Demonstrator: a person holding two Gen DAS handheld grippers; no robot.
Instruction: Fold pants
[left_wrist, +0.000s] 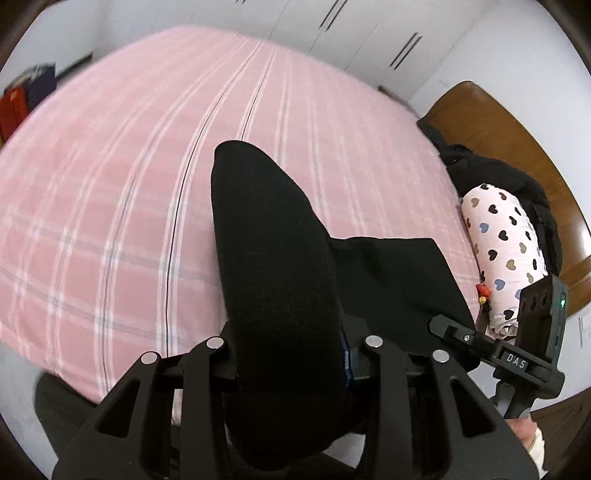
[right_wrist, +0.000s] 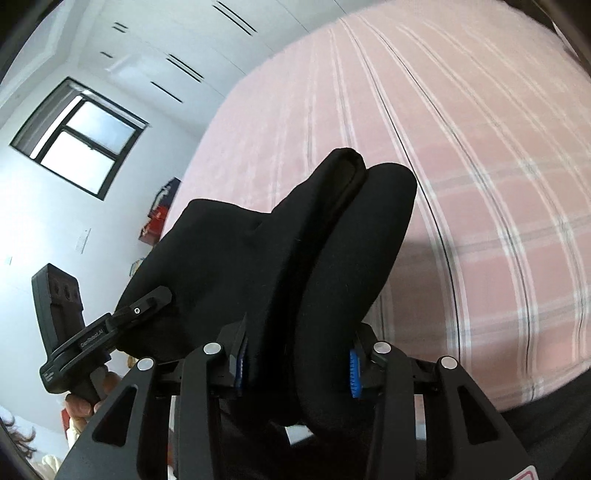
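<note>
Black fabric fills both views: the pants (left_wrist: 273, 280) hang bunched in the air above the bed's near edge, not yet laid out. On the left, the left tongs (left_wrist: 291, 365) are clenched on a thick roll of the cloth, and a flatter flap runs off toward the right tongs (right_wrist: 295, 373), which grasp a doubled wad between their blue pads (right_wrist: 355, 374).

To do this step well, I'd judge both grips should move apart until the cloth between them draws straight, then lower it together so it lands flat on the bed (left_wrist: 129, 166) with no slack bundled under it. Keeping the two holds level should help the edges line up for the fold.

Pink checked bedding covers the mattress, smooth and bare across the middle. At the bed's right edge lies a heart-print pillow (left_wrist: 502, 243) with dark clothing (left_wrist: 480, 166) heaped behind it against a wooden headboard (left_wrist: 517, 125). White cupboard doors (left_wrist: 369, 33) line the far wall, and a dark-framed window (right_wrist: 81, 136) lets in daylight.
</note>
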